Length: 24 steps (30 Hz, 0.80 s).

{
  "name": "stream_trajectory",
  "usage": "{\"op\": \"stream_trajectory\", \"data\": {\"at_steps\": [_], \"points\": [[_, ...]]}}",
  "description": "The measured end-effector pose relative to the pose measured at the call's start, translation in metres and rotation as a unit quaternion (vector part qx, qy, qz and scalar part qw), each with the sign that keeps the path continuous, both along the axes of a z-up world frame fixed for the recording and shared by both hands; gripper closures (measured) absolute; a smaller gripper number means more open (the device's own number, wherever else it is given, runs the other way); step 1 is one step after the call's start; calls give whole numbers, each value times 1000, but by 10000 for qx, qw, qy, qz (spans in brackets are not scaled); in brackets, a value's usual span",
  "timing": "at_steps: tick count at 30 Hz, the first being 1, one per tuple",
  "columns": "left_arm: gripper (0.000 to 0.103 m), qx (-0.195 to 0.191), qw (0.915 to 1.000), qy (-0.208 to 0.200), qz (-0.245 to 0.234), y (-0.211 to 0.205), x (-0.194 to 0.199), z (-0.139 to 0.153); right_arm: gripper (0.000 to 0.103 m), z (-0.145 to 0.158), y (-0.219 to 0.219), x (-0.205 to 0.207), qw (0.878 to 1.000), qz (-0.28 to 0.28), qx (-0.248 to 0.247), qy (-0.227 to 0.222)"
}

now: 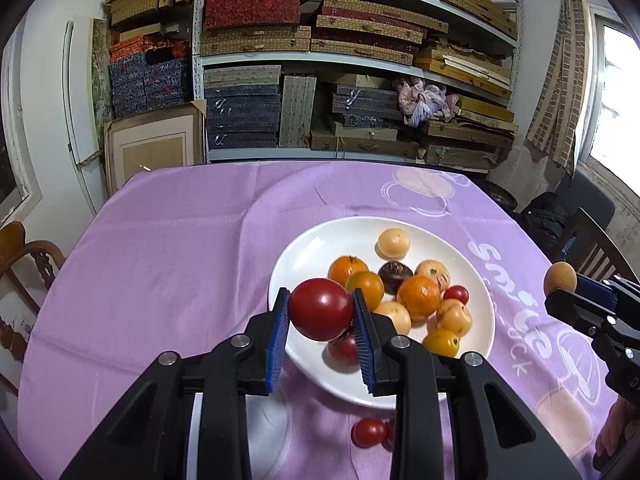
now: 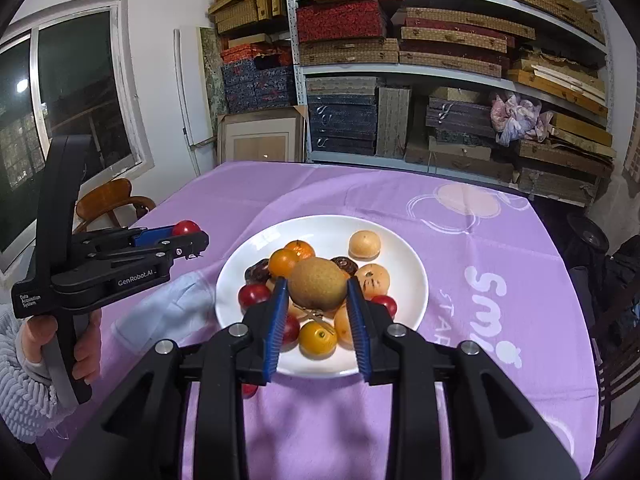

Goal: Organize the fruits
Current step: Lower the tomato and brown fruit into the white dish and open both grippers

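Observation:
My left gripper (image 1: 321, 309) is shut on a dark red round fruit (image 1: 321, 309) and holds it above the near left rim of a white plate (image 1: 312, 252). The plate holds several orange, yellow, tan and red fruits. My right gripper (image 2: 318, 289) is shut on a brown-green round fruit (image 2: 318, 289) and holds it over the same plate (image 2: 404, 248). The right gripper also shows at the right edge of the left wrist view (image 1: 560, 280), and the left gripper shows at the left of the right wrist view (image 2: 188, 232).
The plate sits on a purple tablecloth (image 1: 180, 248). A small red fruit (image 1: 368, 432) lies on the cloth in front of the plate. A light blue cloth (image 2: 168, 312) lies left of the plate. Wooden chairs (image 1: 24, 256) flank the table; shelves of boxes (image 1: 340, 60) stand behind.

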<state>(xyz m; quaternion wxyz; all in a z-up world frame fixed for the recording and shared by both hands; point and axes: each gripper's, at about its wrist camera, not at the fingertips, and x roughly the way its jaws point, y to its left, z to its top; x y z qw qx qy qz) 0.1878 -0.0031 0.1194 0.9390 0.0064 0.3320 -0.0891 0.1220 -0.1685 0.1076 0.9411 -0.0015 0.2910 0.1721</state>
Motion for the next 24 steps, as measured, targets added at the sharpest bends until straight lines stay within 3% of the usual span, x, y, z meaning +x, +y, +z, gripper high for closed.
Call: {"op": "stream_trajectory", "data": {"at_steps": [6,14,18,24], "points": [[72,133,9998,120,92,-14,54,-2,74,-13,10,60,9995,-98,-122,289],[72,81,9969,725,292,-16,122,-38,74,-48,38,139,9953,-140,-458,841],[72,24,9944,1017,292,-13,140,-56,74,-65,49,162,9929,-71,-657,987],[72,121,9934,1110,278,-13,147,-69,74,-81,58,179,9908,-24,-791,1098]]}}
